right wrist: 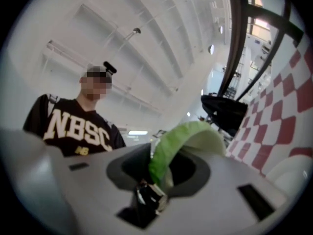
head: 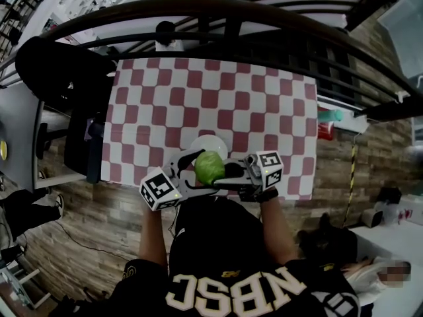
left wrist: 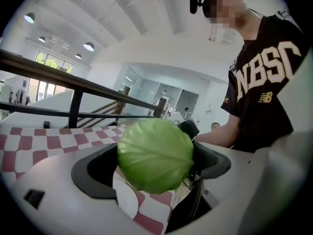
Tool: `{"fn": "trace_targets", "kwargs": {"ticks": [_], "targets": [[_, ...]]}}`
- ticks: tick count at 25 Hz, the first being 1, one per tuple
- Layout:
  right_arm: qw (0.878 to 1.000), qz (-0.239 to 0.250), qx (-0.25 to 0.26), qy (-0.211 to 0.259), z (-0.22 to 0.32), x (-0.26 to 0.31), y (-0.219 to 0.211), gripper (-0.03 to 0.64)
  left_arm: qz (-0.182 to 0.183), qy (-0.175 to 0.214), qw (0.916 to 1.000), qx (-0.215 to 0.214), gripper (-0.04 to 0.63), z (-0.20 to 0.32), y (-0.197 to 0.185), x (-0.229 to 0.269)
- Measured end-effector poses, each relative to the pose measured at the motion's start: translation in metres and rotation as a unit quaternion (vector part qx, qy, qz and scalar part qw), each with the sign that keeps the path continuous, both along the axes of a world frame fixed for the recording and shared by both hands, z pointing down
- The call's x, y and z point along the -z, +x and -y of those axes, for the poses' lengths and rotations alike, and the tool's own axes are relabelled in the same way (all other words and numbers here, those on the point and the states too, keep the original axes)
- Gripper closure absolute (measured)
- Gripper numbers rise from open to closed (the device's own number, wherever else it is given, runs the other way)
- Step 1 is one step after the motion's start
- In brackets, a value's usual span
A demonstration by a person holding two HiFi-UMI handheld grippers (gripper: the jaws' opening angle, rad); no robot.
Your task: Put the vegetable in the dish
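Closest to you, your forearms reach out from your black lettered shirt (head: 231, 289) over the wooden floor (head: 86, 216), each hand on a gripper at the near edge of the table. The left gripper (head: 197, 172), with its marker cube (head: 160, 189) low on your left, has its jaws spread wide. The cabbage (head: 210, 167) fills the space between them, and in the left gripper view its round green face sits squarely between the two dark pads. The right gripper (head: 232, 172) comes in from the other side. Its jaws are drawn close together, and in the right gripper view the thin green edge of the cabbage, pale on its inner side, rises from between them. So both of your grippers are on the cabbage, which is held up off the table, with checked cloth visible beneath it. Just beyond it, and partly hidden by it, the white dish (head: 210, 144) sits on the red-and-white checked tablecloth (head: 218, 91), near your edge of the table. Past the far edge of the table, a dark curved railing (head: 218, 8) runs across.
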State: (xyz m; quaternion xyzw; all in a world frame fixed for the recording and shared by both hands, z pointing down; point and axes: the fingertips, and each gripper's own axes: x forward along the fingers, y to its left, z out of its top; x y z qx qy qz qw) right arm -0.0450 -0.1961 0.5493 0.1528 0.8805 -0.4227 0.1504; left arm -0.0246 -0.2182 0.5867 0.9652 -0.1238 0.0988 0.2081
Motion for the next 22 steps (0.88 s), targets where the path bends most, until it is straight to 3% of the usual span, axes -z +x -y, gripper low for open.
{"fn": "trace_targets", "kwargs": {"ticks": [4, 8, 15, 19, 22], "targets": [[1.000, 0.006, 0.016, 0.019, -0.004, 0.003, 0.005, 0.503, -0.004, 0.027, 0.9996, 0.008, 0.101, -0.001, 0.005, 0.004], [0.999, 0.008, 0.004, 0.032, 0.000, 0.001, 0.011, 0.503, 0.025, 0.028, 0.9992, 0.017, 0.103, 0.003, 0.007, 0.002], [0.991, -0.097, -0.034, 0.082, 0.013, -0.027, 0.015, 0.442, 0.070, 0.035, 0.9961, 0.041, 0.104, 0.013, 0.001, -0.012], [0.986, -0.139, -0.057, 0.070, 0.015, -0.047, 0.036, 0.439, 0.085, 0.026, 0.9947, 0.051, 0.104, 0.015, -0.006, -0.021], [0.978, -0.162, -0.117, 0.058, 0.038, -0.055, 0.060, 0.439, 0.107, 0.016, 0.9906, 0.083, 0.104, 0.026, -0.025, -0.033]]}}
